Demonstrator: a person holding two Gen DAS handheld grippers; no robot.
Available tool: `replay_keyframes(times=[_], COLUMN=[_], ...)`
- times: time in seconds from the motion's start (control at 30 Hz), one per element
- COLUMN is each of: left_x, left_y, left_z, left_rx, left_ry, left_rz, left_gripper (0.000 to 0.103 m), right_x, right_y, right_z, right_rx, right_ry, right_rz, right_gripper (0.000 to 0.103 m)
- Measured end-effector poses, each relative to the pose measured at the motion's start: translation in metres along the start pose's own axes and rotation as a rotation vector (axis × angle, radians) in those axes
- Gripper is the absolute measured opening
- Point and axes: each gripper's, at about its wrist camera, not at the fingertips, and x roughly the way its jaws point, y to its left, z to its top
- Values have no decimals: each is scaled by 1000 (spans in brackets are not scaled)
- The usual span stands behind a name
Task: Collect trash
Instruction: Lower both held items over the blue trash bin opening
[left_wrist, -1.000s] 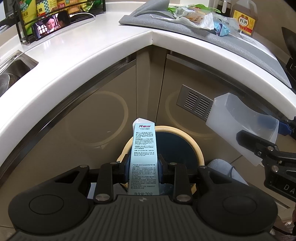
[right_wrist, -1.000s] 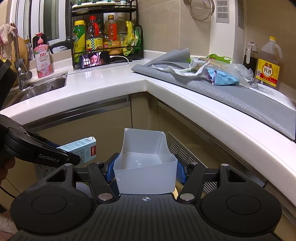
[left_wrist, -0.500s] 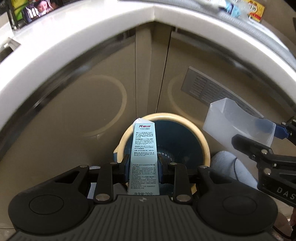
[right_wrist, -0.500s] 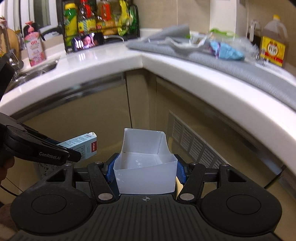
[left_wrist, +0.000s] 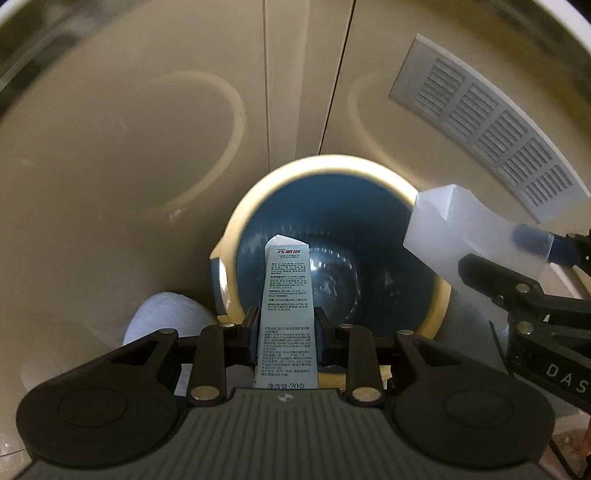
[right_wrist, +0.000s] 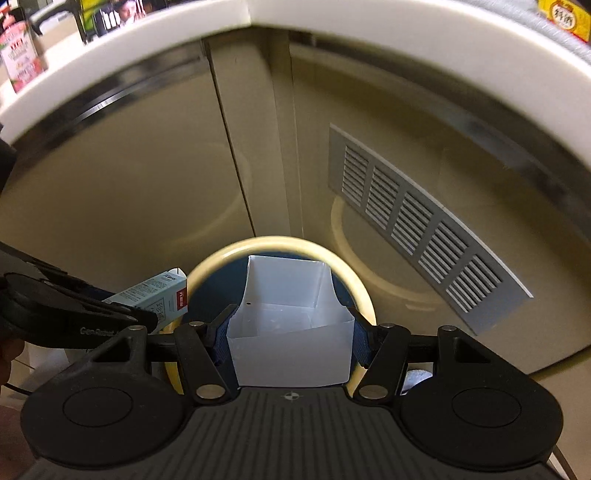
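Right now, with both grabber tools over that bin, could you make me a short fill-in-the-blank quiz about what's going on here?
1. The left gripper is shut on a slim printed ____.
2. The open white box is clamped in the ____ gripper.
3. Inside, the cream-rimmed trash bin is coloured ____.
4. The grey slatted vent sits in the ____ door.

Missing words: carton; right; blue; cabinet

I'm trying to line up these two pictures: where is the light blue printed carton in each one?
Left wrist view: the light blue carton stands bottom centre, clamped by the left gripper, over the bin's opening.
Right wrist view: the same carton pokes in at the left edge, beside the white box in the right gripper.
Shared landmark: the blue bin with the cream rim.
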Motion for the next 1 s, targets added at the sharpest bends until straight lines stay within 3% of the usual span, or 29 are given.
replay_keyframes(times=[0.53,1.0], left_x=[73,119], left_y=[-20,-19], left_z=[20,32], left_rx=[47,-3], left_ry=[164,283], left_rz=[-12,-46], left_gripper=[31,31], right_x=[71,118], right_y=[-4,-10], right_z=[-4,-8], right_rx=[18,20], right_ry=[170,281], right_rz=[-34,-87], right_gripper=[64,64])
